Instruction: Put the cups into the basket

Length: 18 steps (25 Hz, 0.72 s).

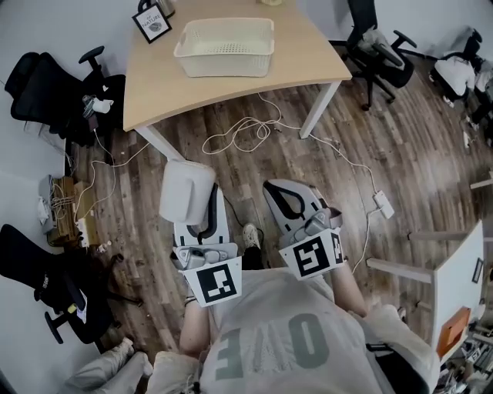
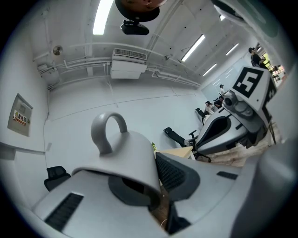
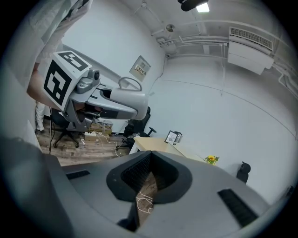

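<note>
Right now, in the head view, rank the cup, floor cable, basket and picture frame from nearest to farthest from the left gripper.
1. The cup, held in the left gripper's jaws.
2. The cable, on the floor ahead.
3. The basket, middle of the table.
4. The picture frame, at the table's far left corner.

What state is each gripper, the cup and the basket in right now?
Left gripper: shut on the cup.
Right gripper: shut, holding nothing.
Cup: held in the air, not yet in the basket.
Basket: upright on the table, empty.
</note>
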Each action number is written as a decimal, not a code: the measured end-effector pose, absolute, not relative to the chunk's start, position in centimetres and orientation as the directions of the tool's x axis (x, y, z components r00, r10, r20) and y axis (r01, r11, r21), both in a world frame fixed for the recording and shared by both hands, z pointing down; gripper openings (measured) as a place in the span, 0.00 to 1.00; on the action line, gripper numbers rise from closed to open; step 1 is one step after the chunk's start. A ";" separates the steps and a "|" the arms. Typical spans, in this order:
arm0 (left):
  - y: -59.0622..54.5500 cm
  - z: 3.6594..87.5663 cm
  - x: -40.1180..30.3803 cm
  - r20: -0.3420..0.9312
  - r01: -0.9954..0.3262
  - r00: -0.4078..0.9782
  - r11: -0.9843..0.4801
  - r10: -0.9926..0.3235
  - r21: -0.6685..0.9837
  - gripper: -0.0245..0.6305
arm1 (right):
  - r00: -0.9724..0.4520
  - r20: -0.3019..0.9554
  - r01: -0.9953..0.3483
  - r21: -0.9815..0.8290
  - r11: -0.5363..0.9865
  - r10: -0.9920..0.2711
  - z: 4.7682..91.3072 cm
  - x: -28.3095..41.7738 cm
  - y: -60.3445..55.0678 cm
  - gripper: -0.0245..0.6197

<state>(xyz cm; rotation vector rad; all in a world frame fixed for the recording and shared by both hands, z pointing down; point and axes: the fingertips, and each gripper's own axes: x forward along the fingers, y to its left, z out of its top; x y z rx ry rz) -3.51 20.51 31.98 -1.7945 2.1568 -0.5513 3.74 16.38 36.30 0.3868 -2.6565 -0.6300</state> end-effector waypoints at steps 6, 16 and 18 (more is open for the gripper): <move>17.0 31.9 -8.6 0.005 -0.887 -0.166 0.147 -0.986 -0.438 0.11 | -0.879 0.303 -0.184 0.495 0.849 -0.368 36.0 -1.1 13.0 0.04; 12.9 32.7 -11.6 0.029 -0.900 -0.147 0.122 -0.989 -0.418 0.11 | -0.872 0.317 -0.185 0.490 0.852 -0.372 36.3 -4.0 8.9 0.04; 11.9 32.8 -11.8 0.029 -0.900 -0.148 0.122 -0.989 -0.418 0.11 | -0.879 0.321 -0.169 0.479 0.861 -0.352 36.7 -4.6 8.0 0.04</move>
